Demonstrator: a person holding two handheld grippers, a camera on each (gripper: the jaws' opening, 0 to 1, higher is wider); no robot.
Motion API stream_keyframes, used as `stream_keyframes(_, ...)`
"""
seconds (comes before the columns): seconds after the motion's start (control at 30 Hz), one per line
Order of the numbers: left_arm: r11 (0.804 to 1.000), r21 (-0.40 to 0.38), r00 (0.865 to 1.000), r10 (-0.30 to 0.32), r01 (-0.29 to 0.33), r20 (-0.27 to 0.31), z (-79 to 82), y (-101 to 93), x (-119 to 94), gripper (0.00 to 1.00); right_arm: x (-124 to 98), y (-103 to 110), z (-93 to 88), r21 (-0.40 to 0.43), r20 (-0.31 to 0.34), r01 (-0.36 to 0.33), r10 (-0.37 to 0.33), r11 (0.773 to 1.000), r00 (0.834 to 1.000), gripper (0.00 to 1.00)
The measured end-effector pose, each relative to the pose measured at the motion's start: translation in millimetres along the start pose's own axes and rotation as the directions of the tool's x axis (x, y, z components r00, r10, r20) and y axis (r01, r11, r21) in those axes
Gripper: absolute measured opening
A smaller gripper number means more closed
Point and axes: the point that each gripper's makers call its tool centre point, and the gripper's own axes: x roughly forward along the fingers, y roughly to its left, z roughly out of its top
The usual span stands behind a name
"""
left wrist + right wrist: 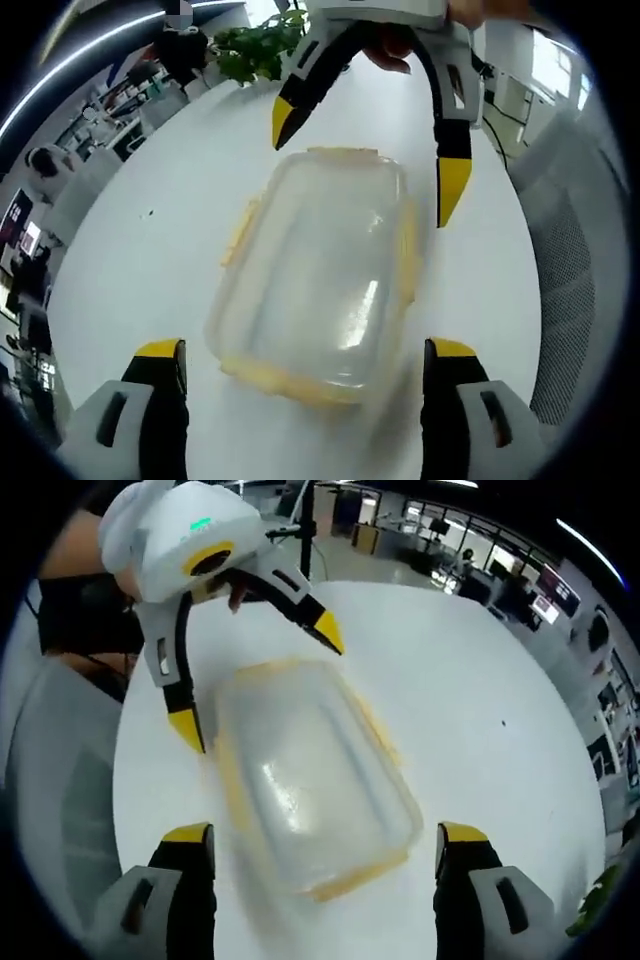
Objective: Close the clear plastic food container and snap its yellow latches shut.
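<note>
Container (315, 275) lies flat near the middle of the white table (150, 250), lid on top, yellow latches (240, 230) along its edges; whether any is snapped down cannot be told, the picture is blurred. Judgement: empty clear plastic, so light, thin-walled and somewhat springy, smooth and likely to slide on the bare table if pushed from one side only. Best hold: press a latch flap against the lid rim, with the other jaws steadying the opposite end.

Left gripper (310, 400): jaws wide open, empty, straddling the near end of the container without touching. Right gripper (365, 160) faces it at the far end, jaws also spread wide, tips just above the far corners.

In the right gripper view the same holds: right gripper (325, 865) open over the near end of the container (310, 770), left gripper (260, 685) opposite.

Surroundings: potted plant (255, 45) at the far table edge, well apart. Grey chair (70, 810) beside the table. Nothing obstructs the latches.
</note>
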Motion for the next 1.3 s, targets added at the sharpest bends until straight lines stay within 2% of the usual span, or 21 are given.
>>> stream_keyframes(0.47,0.998,-0.053,0.998,0.037,-0.034,0.054,0.6,-0.9,-9,0.99,-6,6,3.1,0.100,0.085,0.011,-0.019,0.995,0.996,0.92)
stream_keyframes(0.73,0.994,-0.096,0.995,0.062,-0.054,0.082,-1.6,-0.5,-16,0.98,-10,10,4.2,0.123,0.125,0.025,-0.040,0.992,0.991,0.92)
stream_keyframes(1.3,0.981,-0.172,0.980,0.113,-0.085,0.163,-1.6,-5.0,-28,0.98,-22,15,0.1,0.189,0.215,0.068,-0.108,0.980,0.971,0.91)
